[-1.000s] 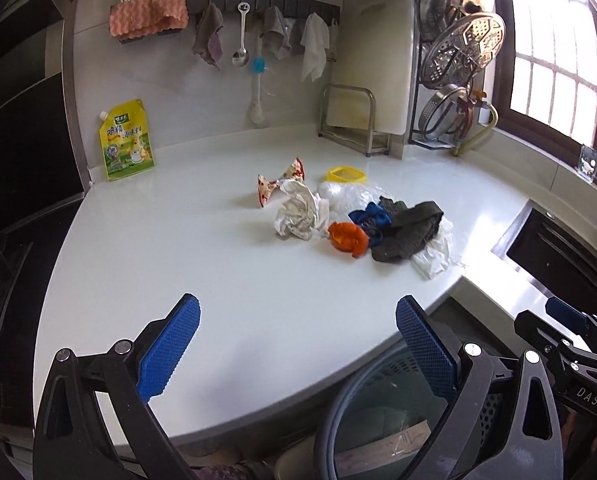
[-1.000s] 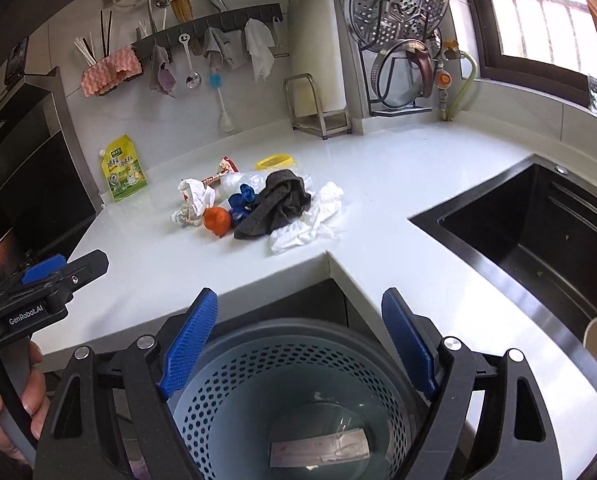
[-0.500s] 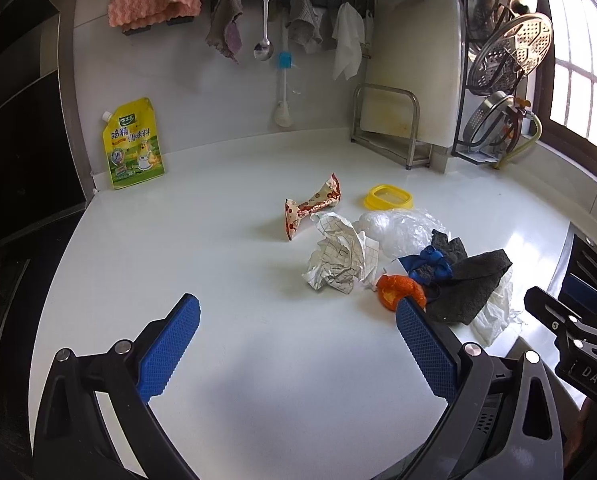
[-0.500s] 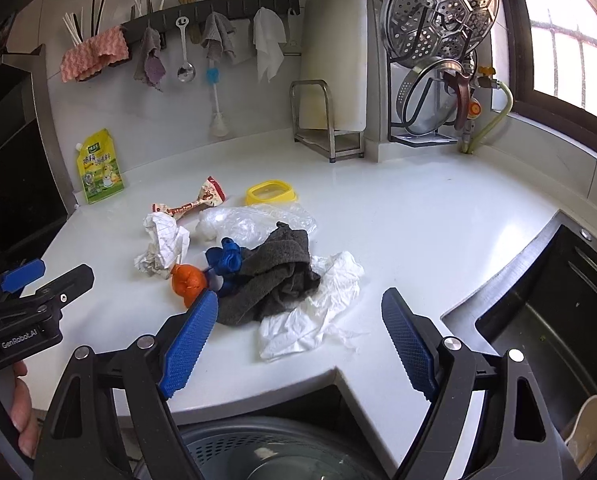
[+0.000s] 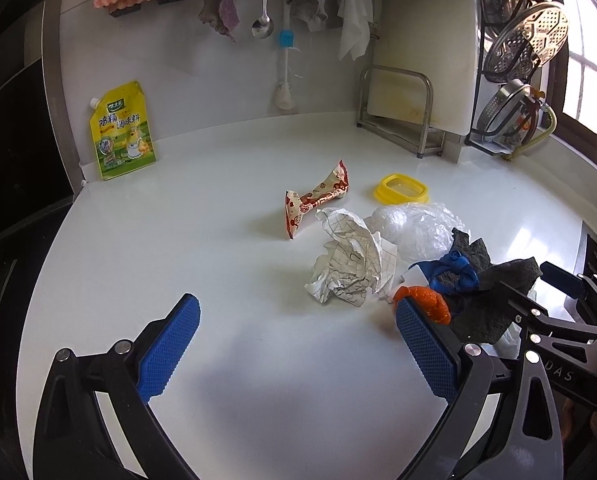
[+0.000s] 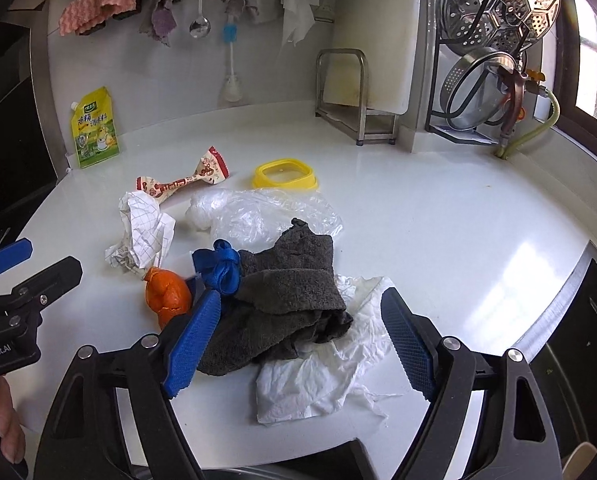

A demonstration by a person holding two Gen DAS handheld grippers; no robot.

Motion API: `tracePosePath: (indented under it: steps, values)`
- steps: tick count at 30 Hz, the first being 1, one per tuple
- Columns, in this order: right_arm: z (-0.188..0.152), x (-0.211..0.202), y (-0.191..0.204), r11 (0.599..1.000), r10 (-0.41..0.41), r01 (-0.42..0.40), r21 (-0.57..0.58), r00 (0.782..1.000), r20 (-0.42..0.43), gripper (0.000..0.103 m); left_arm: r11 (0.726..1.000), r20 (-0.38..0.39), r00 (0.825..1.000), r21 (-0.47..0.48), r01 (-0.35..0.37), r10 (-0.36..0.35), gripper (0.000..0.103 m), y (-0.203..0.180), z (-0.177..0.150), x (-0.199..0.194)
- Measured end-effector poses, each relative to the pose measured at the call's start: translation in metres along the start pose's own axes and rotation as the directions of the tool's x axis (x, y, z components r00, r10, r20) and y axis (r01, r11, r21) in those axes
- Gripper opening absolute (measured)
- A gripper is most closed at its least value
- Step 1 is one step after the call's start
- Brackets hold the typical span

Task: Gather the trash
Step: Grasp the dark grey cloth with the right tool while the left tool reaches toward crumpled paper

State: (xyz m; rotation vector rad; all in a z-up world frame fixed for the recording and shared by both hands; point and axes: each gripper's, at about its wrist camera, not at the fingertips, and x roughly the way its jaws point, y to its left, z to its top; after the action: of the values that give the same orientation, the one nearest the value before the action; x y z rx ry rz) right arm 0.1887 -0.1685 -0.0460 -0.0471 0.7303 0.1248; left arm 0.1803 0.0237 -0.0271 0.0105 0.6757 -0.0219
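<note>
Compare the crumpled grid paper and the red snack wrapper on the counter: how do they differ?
The crumpled grid paper is white with thin dark grid lines; the red snack wrapper is printed red and cream. The paper is balled into a bulky lump; the wrapper is long and thin, twisted in the middle with flared ends. The paper sits nearer the camera, the wrapper just behind it. Both lie loose on the white counter, ungripped.

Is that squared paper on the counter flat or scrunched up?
Scrunched up. The squared paper stands as a crumpled ball with folds and ragged edges, beside the clear plastic bag.
</note>
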Motion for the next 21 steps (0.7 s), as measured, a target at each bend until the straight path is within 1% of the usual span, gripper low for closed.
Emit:
tracePosePath:
  steps: [2,4,5,8,12,14,16,18,21]
  values:
    - [-0.001,0.005,0.002,1.0,0.007,-0.007,-0.012,1.0,-0.023,0.059,1.0,-0.005,1.0,-0.002,0.003,-0.003,0.097,-0.001,0.002,0.004]
    - [-0.001,0.011,0.003,1.0,0.013,-0.013,-0.015,0.999,-0.044,0.052,1.0,-0.007,1.0,-0.003,0.008,-0.008,0.097,-0.002,0.004,0.006]
    - [-0.001,0.011,0.002,1.0,0.016,-0.017,-0.014,0.999,-0.039,0.046,1.0,-0.008,1.0,-0.003,0.011,-0.011,0.097,-0.003,0.006,0.007]
    - [0.0,0.009,0.002,1.0,0.024,-0.025,-0.017,0.999,-0.027,0.032,1.0,-0.012,1.0,-0.003,0.018,-0.018,0.097,-0.005,0.009,0.012]
    - [0.002,0.005,-0.001,0.998,0.061,-0.061,-0.002,0.998,-0.011,0.026,1.0,-0.031,0.999,-0.01,0.029,-0.029,0.097,-0.007,0.011,0.019]
    - [0.003,0.002,-0.006,0.996,0.086,-0.087,0.025,0.996,0.004,0.023,0.999,-0.041,0.999,-0.015,0.035,-0.035,0.097,-0.008,0.011,0.023]
    - [0.005,-0.003,-0.014,0.992,0.112,-0.113,0.06,0.993,0.028,0.021,0.999,-0.047,0.998,-0.019,0.035,-0.036,0.097,-0.009,0.011,0.026]
    - [0.007,-0.008,-0.02,0.989,0.117,-0.121,0.08,0.992,0.054,0.021,0.999,-0.05,0.998,-0.023,0.033,-0.035,0.097,-0.01,0.012,0.029]
    - [0.008,-0.009,-0.026,0.987,0.12,-0.125,0.097,0.991,0.062,0.02,0.999,-0.049,0.998,-0.023,0.028,-0.029,0.097,-0.012,0.014,0.033]
